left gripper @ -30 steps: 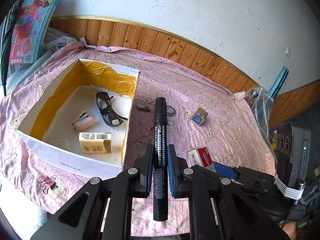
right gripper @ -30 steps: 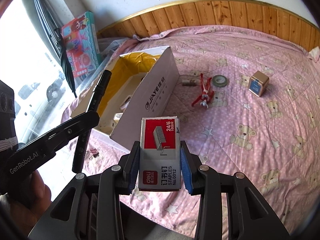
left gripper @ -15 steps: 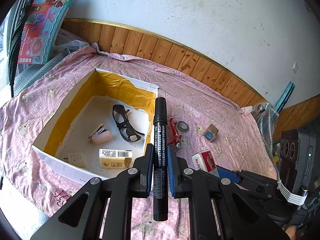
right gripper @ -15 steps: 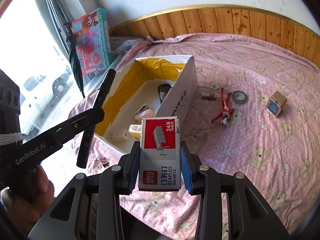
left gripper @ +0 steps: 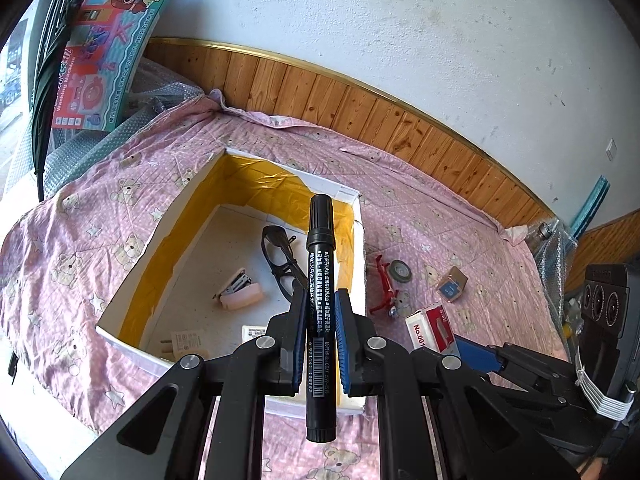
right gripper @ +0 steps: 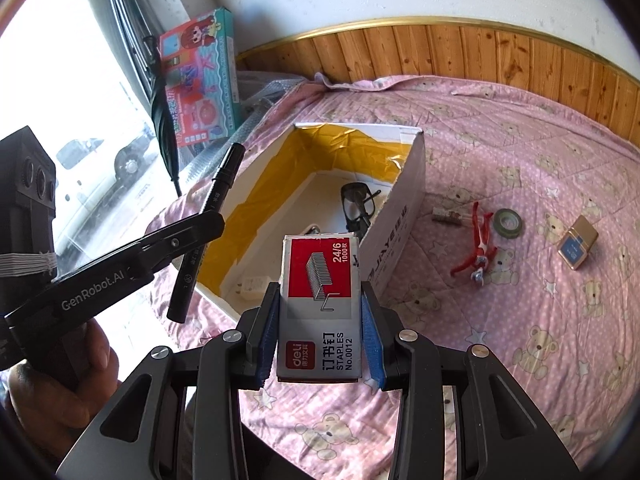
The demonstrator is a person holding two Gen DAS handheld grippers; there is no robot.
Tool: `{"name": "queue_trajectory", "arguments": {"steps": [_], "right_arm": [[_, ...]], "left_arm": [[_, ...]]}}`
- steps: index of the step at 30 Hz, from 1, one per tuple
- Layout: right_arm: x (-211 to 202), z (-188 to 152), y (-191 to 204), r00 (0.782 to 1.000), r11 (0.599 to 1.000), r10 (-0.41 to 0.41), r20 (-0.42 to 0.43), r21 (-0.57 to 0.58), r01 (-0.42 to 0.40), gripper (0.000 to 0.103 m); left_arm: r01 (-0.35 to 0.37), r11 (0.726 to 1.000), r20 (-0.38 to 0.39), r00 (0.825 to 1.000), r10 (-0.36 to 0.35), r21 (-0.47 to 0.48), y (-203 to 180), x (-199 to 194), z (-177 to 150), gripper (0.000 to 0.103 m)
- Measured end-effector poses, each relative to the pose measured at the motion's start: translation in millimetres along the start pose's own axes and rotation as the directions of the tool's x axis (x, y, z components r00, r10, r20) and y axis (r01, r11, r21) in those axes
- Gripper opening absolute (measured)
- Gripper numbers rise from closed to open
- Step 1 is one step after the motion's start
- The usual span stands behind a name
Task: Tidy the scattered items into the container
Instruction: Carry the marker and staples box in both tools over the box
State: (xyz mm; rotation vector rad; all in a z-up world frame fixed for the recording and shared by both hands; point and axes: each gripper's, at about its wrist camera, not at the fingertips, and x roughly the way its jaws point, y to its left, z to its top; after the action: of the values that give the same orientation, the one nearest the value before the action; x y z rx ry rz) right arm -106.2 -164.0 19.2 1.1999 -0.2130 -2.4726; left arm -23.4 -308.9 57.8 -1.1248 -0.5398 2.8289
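My left gripper (left gripper: 320,312) is shut on a black marker pen (left gripper: 320,280), held above the near right corner of the open white box (left gripper: 160,240) with yellow-taped inner walls. My right gripper (right gripper: 320,312) is shut on a red and grey staples box (right gripper: 320,292), just in front of the box's (right gripper: 404,216) near edge. Inside the box lie black glasses (left gripper: 280,256), a pink stapler (left gripper: 240,292), a plug (left gripper: 184,340) and a small carton. On the pink quilt to the right lie a red figure (right gripper: 478,244), a tape roll (right gripper: 507,221) and a small gold box (right gripper: 578,246).
The pink bear-print quilt (right gripper: 520,320) covers the surface up to a wooden wall panel (left gripper: 360,104). A toy package (left gripper: 100,52) and a folded umbrella (right gripper: 160,92) lean at the far left. A small object (right gripper: 446,216) lies beside the box's right wall. A hand (right gripper: 52,380) holds the left gripper.
Both grippers have moved left toward the box with their items still held; the box interior now sits more centrally in both views.
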Motion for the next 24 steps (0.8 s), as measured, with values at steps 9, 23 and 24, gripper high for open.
{"name": "queue_trajectory", "arguments": {"steps": [9,23,24], "right_arm": [[14.7,17.3,14.1,1.000,0.999,0.011,-0.002,-0.044,-0.011,0.039],[41.7,42.5,26.4,0.999,0.995,0.014,-0.034,-0.099,-0.017,0.039],[44.2,45.2,26.0,0.999,0.995,0.015,-0.038,-0.099,-0.019,0.039]], "left_arm": [[-0.039,0.999,-0.008,0.999,0.040,0.015,13.2,10.7,13.0,0.014],[-0.068,0.998,-0.049,0.997,0.068,0.009,39.3,30.3,25.3,0.014],[-0.067,0.998,-0.054,0.996,0.068,0.006,41.5,31.0,25.5,0.014]]}}
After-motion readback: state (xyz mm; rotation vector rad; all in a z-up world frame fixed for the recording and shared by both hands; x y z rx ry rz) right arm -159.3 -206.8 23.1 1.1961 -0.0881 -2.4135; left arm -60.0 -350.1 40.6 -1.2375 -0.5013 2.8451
